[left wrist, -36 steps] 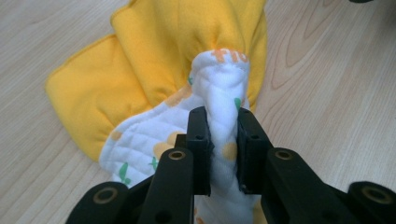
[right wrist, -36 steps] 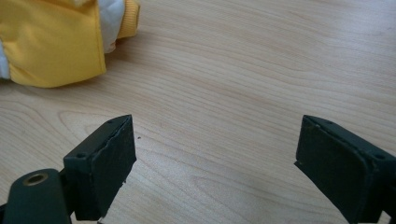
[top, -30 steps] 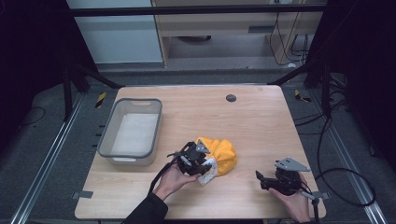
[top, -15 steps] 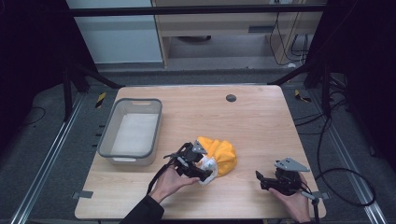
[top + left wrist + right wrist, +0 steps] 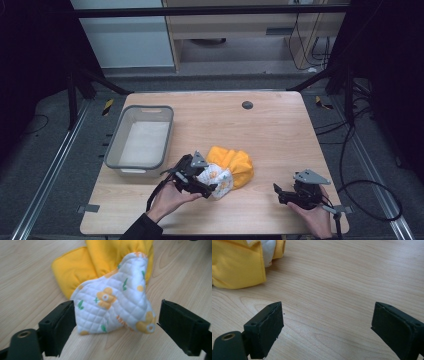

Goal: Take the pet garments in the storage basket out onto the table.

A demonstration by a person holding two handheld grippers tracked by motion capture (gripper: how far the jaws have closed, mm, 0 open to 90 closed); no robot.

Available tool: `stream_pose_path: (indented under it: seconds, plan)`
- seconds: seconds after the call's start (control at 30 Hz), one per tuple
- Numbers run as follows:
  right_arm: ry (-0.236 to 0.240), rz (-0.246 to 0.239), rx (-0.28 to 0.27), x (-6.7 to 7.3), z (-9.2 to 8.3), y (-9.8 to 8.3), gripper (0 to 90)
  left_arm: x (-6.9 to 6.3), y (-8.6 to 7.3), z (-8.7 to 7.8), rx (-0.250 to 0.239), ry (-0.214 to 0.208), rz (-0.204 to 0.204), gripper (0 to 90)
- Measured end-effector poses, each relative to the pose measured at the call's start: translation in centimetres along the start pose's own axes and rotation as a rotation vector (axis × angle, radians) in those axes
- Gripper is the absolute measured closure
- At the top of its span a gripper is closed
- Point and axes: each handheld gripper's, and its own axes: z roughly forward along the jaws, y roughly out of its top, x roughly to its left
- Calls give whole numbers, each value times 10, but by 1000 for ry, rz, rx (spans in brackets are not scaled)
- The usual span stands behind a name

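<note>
While straddling the quilted white corner of the yellow cloth near the bench front edge, left claw spread, shifted slightly frontward versus earlier; right claw spread, unmoved.

A grey bin is being seen at the left of the wooden table, while a dark round disc is lying near the far edge.

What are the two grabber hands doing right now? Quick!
Left gripper: open, jaws either side of the white quilted flowery part of the yellow cloth bundle, not squeezing it yet.
Right gripper: open, holding nothing, over the bare wooden table.
</note>
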Motion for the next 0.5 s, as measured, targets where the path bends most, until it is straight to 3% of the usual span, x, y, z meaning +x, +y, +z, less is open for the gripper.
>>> stream_pose_path:
  seconds: [0.17, 0.4, 0.5]
  plan:
    - [-3, 1, 4, 1, 0, 0, 102, 6, -22, -14, -27, 46, -50, 92]
    - [-1, 10, 8, 1, -1, -1, 100, 12, -52, -25, -39, 49, -88, 93]
    - [-4, 7, 9, 1, -1, -1, 98, 14, -65, -32, -67, 52, -95, 110]
